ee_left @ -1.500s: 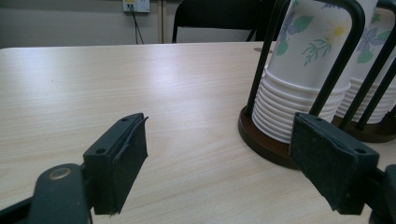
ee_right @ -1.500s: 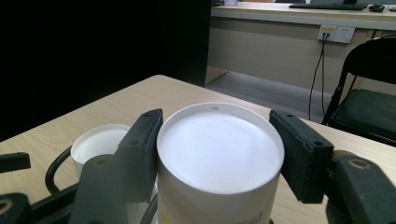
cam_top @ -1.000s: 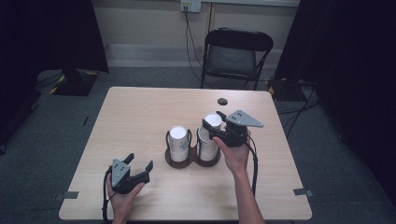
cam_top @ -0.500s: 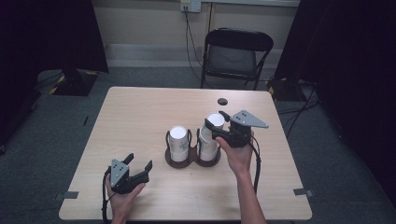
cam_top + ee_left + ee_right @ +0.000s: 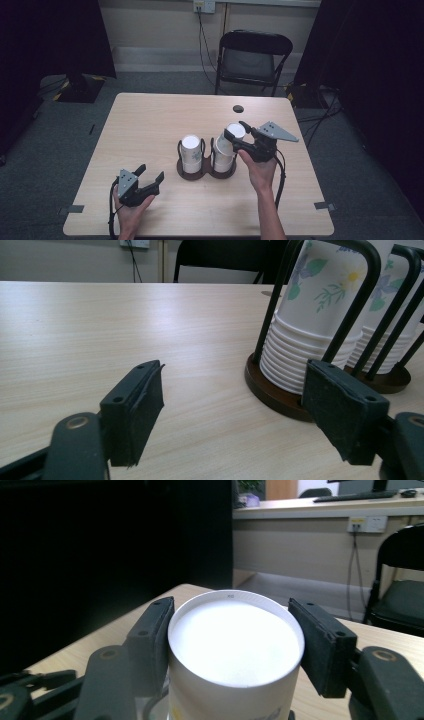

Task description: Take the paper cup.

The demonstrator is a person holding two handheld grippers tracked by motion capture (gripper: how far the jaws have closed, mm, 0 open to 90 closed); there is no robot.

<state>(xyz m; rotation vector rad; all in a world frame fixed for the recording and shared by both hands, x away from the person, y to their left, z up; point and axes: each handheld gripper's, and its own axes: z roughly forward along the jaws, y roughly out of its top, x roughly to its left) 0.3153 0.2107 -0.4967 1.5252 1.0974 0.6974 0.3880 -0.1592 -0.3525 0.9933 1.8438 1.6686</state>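
A dark round-based wire holder (image 5: 185, 172) in the middle of the table carries two stacks of upside-down white paper cups with a flower print, the left stack (image 5: 190, 150) and the right stack (image 5: 223, 155). My right gripper (image 5: 236, 135) is shut on the top paper cup (image 5: 235, 131) of the right stack, which leans to the right above the stack. In the right gripper view its white bottom (image 5: 235, 650) sits between the jaws of the right gripper (image 5: 232, 607). My left gripper (image 5: 150, 176) rests open near the front left, empty, its jaws (image 5: 235, 405) facing the holder (image 5: 272, 392) and nearest stack (image 5: 310, 340).
A small black round disc (image 5: 238, 108) lies near the table's far edge. A black folding chair (image 5: 252, 57) stands behind the table. Bare tabletop (image 5: 140, 125) stretches left of the holder. Dark curtains hang at both sides.
My right gripper with the top cup has shifted a little to the right, tilting the cup off the stack. The left gripper has stayed put.
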